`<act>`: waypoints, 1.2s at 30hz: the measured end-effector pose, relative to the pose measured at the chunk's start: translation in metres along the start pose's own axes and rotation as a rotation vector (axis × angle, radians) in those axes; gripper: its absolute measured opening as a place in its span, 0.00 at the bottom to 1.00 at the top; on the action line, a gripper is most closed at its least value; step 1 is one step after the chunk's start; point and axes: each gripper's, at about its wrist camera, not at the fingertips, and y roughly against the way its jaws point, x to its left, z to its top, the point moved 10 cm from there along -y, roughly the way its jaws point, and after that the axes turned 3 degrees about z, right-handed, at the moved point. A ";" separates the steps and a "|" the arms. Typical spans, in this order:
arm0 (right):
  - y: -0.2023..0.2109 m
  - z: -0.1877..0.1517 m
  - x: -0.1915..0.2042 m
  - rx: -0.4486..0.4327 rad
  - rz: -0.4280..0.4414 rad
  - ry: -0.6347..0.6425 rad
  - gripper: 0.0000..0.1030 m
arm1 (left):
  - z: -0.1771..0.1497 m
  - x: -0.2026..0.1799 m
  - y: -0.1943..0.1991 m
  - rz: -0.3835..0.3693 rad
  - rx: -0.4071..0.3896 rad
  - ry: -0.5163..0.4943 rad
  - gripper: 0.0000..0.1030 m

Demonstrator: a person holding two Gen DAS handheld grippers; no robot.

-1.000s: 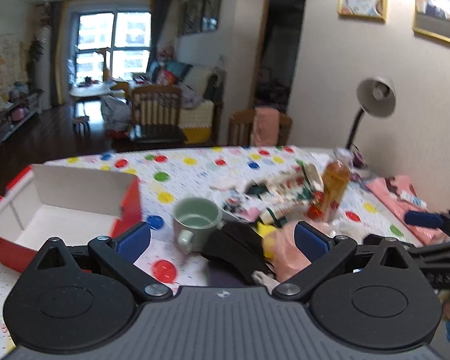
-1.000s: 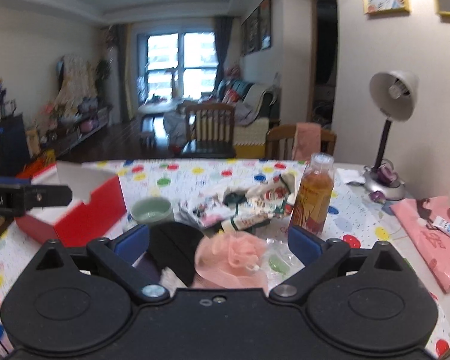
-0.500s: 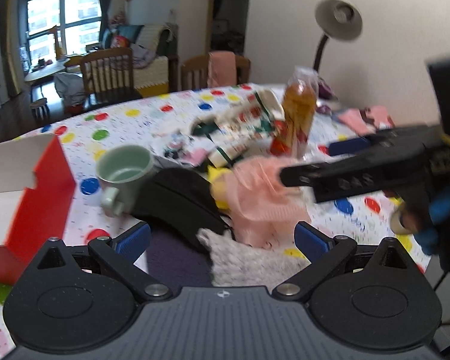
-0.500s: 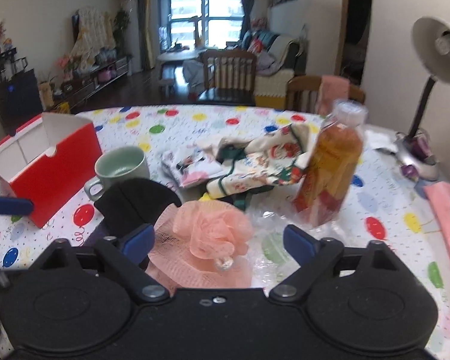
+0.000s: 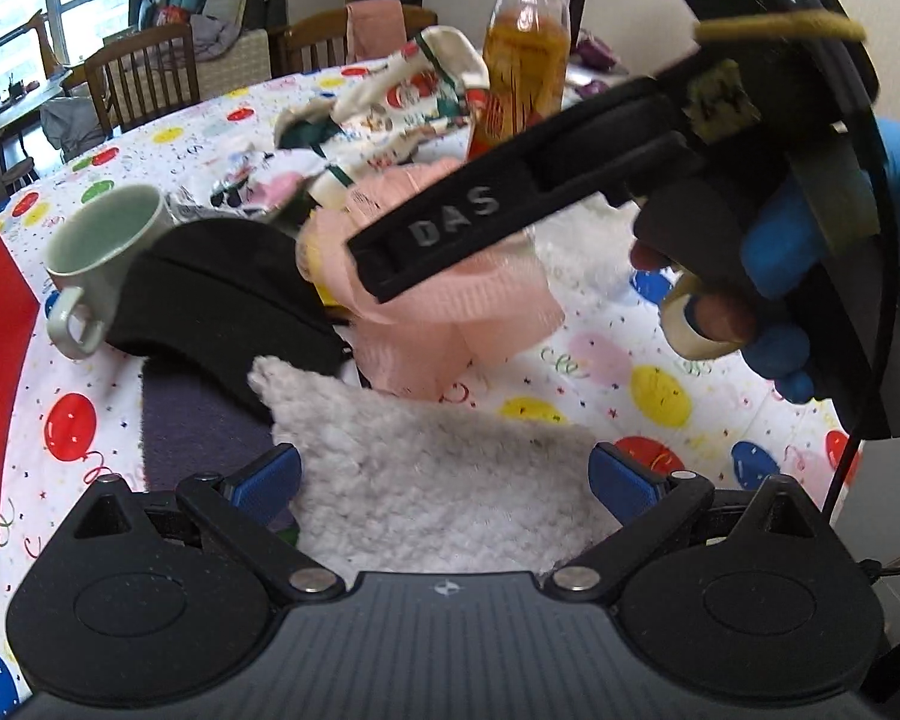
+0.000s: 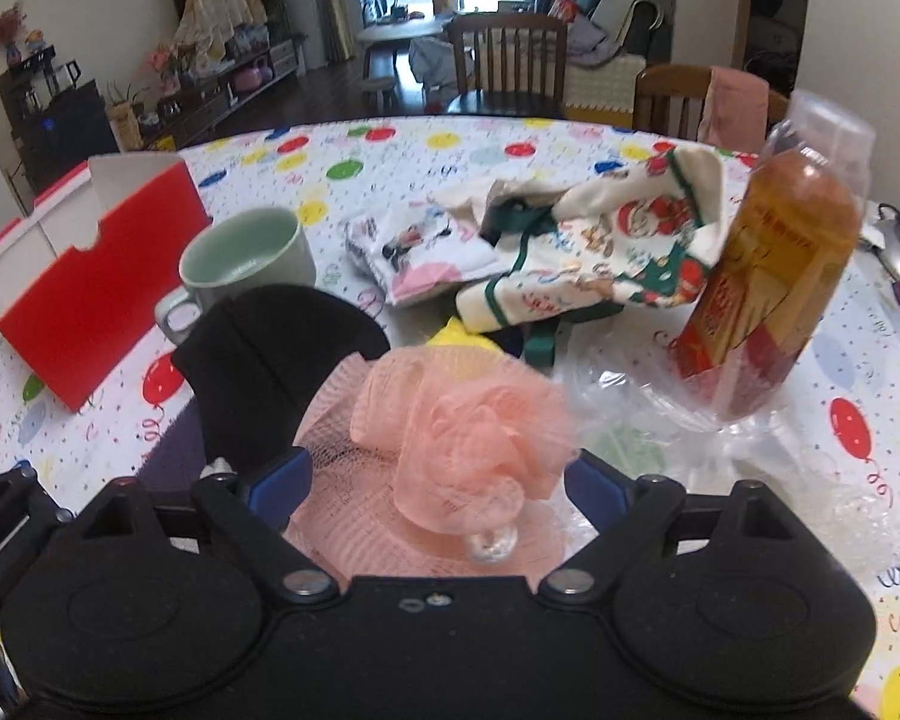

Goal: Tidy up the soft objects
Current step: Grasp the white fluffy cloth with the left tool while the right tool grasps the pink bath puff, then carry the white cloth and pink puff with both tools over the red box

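A pink mesh bath pouf (image 6: 456, 438) lies on the balloon-print tablecloth between the open fingers of my right gripper (image 6: 441, 483); it also shows in the left wrist view (image 5: 444, 312), partly behind the right gripper's body (image 5: 570, 162). My left gripper (image 5: 447, 477) is open over a white fluffy cloth (image 5: 444, 480). A black cap (image 6: 270, 360) lies left of the pouf, over a dark purple cloth (image 5: 192, 420). Printed Christmas socks (image 6: 600, 258) and a cartoon-print sock (image 6: 414, 252) lie behind.
A red and white open box (image 6: 90, 276) stands at the left. A pale green mug (image 6: 246, 270) sits beside it. An orange drink bottle (image 6: 768, 300) stands right on crinkled clear plastic (image 6: 660, 420). Chairs stand beyond the table's far edge.
Both grippers have moved forward and down toward the pile. The pouf now lies between the right gripper's fingers, and the white fluffy cloth lies between the left gripper's fingers.
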 end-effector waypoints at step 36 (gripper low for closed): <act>0.053 0.012 -0.001 -0.157 -0.018 0.018 0.22 | 0.018 0.025 0.031 0.065 -0.037 0.107 0.23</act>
